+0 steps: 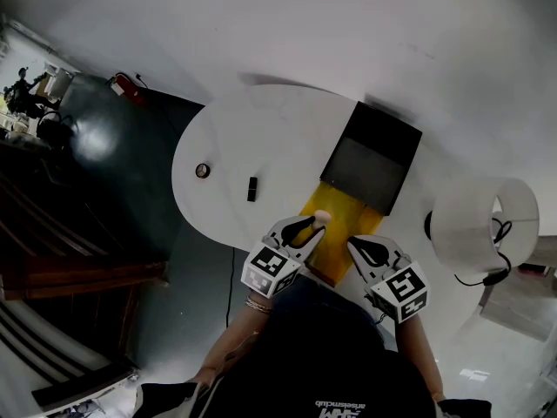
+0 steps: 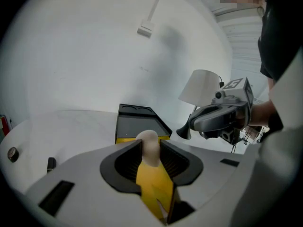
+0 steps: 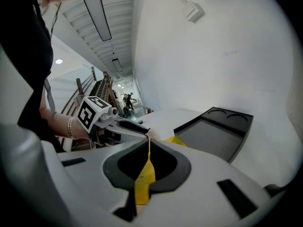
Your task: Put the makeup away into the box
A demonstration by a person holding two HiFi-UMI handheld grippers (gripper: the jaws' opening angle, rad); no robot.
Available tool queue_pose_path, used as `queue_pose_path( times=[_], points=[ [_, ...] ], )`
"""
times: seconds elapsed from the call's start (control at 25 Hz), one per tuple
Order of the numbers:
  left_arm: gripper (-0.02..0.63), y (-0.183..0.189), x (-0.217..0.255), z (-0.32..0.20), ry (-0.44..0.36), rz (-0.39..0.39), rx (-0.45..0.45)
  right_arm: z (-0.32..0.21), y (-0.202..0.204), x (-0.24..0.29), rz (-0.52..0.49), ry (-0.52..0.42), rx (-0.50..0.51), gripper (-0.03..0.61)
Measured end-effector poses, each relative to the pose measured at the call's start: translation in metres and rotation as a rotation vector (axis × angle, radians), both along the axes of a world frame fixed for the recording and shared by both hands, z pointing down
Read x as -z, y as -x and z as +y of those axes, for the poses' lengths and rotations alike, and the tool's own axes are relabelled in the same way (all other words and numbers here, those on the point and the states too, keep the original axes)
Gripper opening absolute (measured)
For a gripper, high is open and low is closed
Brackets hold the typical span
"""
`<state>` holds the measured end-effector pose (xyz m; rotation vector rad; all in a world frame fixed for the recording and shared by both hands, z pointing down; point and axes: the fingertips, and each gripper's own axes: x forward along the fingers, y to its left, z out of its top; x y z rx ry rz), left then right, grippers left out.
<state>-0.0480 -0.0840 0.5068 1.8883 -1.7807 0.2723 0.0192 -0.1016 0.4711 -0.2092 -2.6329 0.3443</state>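
The left gripper, jaws partly apart, pinches a beige egg-shaped makeup sponge at the left edge of the yellow tray. The tray juts from the black box on the white table. Just beside it, the right gripper is closed and empty. A black tube and a small round case lie farther left.

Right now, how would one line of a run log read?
left gripper: shut on beige sponge | right gripper: shut | black box: on table | round pot, black tube: on table
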Motion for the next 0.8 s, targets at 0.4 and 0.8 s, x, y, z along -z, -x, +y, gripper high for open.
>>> queue_pose_path(
  times=[0.4,0.8],
  points=[
    [0.127,0.010,-0.037,-0.033,0.059,-0.019,-0.008,-0.022,0.000,-0.009,0.013,0.000,-0.040,0.023],
    [0.127,0.006,-0.067,-0.056,0.126,-0.023,-0.105,-0.023,0.007,0.000,0.025,-0.014,-0.188,0.023]
  ],
)
